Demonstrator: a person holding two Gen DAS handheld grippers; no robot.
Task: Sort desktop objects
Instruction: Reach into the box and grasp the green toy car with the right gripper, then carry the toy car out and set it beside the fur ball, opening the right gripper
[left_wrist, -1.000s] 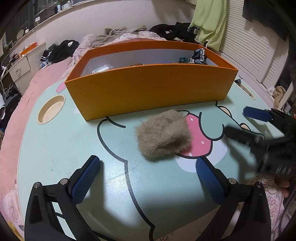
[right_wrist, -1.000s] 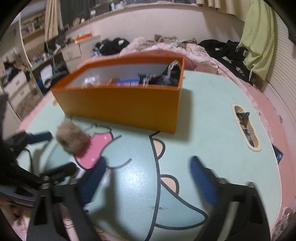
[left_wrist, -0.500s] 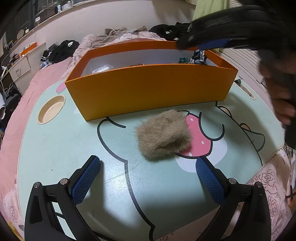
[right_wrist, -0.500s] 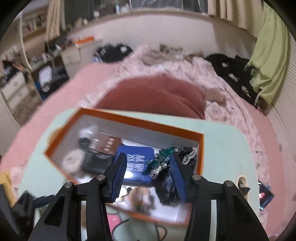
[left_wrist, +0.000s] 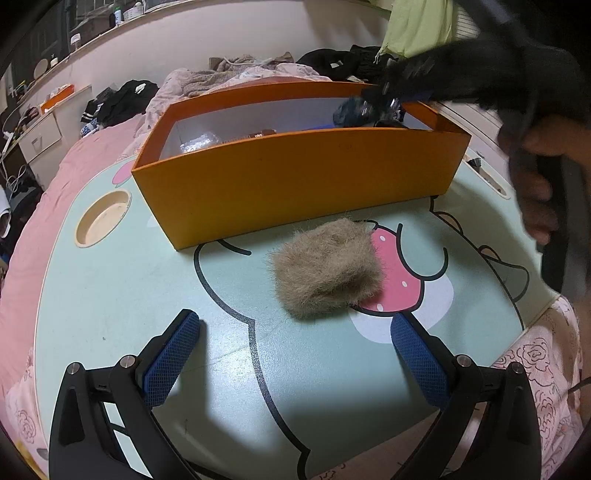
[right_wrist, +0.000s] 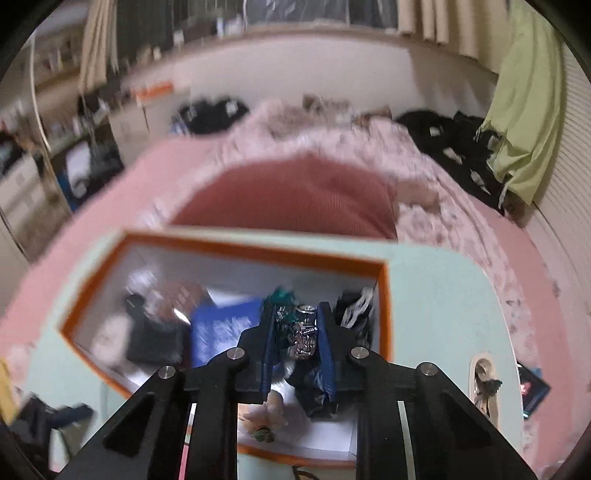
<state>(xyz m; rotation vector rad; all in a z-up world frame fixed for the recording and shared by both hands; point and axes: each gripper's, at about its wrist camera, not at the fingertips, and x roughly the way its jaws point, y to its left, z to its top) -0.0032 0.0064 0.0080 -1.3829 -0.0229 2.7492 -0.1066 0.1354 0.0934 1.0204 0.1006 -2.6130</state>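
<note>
No lettering reads on the blurred blue packet (right_wrist: 225, 328) inside the orange box (right_wrist: 385, 317).

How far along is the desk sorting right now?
Done: the orange box already holds several items. In hand: the right gripper is closing on a teal and silver bundle over the box. Left: the furry brown object sits on the table, before the open left gripper.

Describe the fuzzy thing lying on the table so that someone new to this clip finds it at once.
On the mint cartoon-printed table, look just in front of the long orange box. The tan furry clump lies there, partly over the pink printed patch. It is the only loose item outside the box.
</note>
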